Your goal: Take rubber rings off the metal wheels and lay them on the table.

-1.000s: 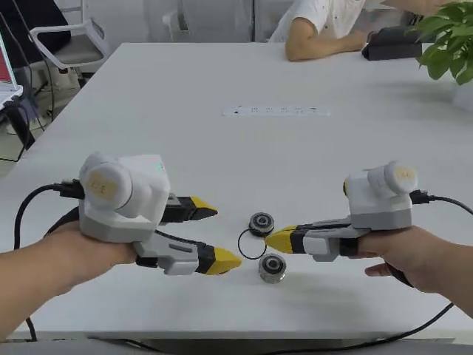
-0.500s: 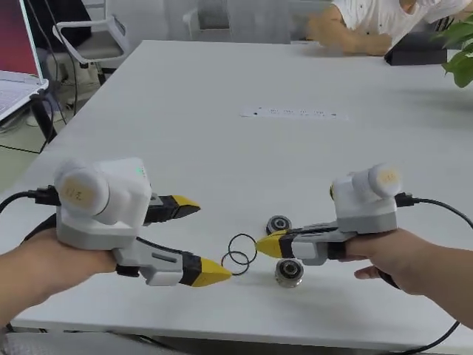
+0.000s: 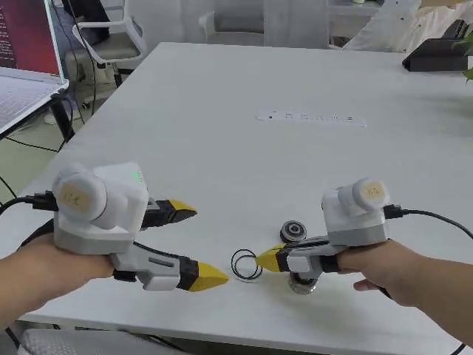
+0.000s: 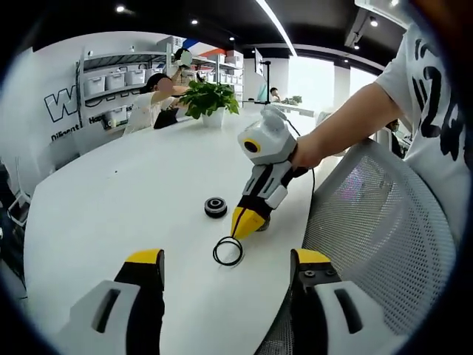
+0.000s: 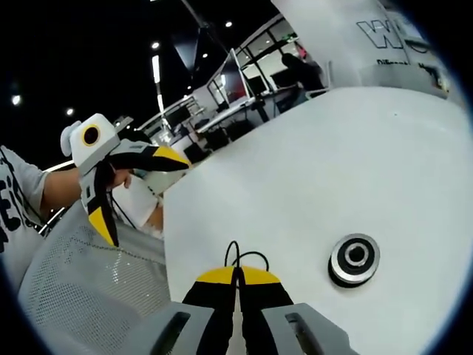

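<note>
Two rubber rings [image 3: 245, 264] lay flat, overlapping; the right gripper [image 3: 260, 259] was closed at their edge, the left gripper [image 3: 209, 244] wide apart, empty.

Left gripper view: the back wall [image 4: 63, 111] carries big outlined letters starting with "W", the rest hidden by shelving, and under them a smaller line starting "Different"; a white shirt [image 4: 436, 81] shows a large black "2" followed by a character cut off at the edge. Right gripper view: the same "W" shows on the wall, small print below it unreadable. Head view: text on the laptop screen [image 3: 22, 37] and marks on the white strip [image 3: 310, 117] on the table [image 3: 222, 89] are too small to read.
</note>
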Action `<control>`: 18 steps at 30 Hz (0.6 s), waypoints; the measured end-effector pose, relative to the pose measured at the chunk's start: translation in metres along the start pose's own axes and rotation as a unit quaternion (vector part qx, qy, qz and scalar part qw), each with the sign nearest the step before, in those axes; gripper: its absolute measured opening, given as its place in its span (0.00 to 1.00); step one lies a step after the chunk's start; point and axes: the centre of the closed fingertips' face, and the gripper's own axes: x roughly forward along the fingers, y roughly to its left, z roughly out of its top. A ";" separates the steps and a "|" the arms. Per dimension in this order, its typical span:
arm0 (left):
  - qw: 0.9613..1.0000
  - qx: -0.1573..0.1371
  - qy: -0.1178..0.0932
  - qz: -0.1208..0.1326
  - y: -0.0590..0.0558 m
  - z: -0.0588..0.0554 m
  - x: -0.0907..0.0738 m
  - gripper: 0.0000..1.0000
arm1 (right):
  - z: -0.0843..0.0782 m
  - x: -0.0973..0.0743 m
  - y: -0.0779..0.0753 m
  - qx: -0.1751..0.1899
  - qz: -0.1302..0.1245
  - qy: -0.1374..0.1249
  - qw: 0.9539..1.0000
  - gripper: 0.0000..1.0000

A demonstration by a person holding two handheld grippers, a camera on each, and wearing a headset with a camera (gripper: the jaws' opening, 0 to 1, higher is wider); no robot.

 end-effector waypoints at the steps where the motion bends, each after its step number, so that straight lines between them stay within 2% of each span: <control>1: 1.000 -0.001 0.001 0.000 0.000 -0.001 0.000 0.67 | 0.000 0.000 -0.001 0.001 -0.002 0.001 1.000 0.00; 10: 1.000 -0.007 0.007 0.001 0.000 -0.006 -0.002 0.67 | -0.003 0.000 -0.012 0.012 -0.026 0.001 1.000 0.00; 18: 1.000 -0.010 0.013 -0.002 -0.001 -0.011 -0.001 0.66 | -0.006 0.003 -0.015 0.002 -0.039 0.006 0.999 0.03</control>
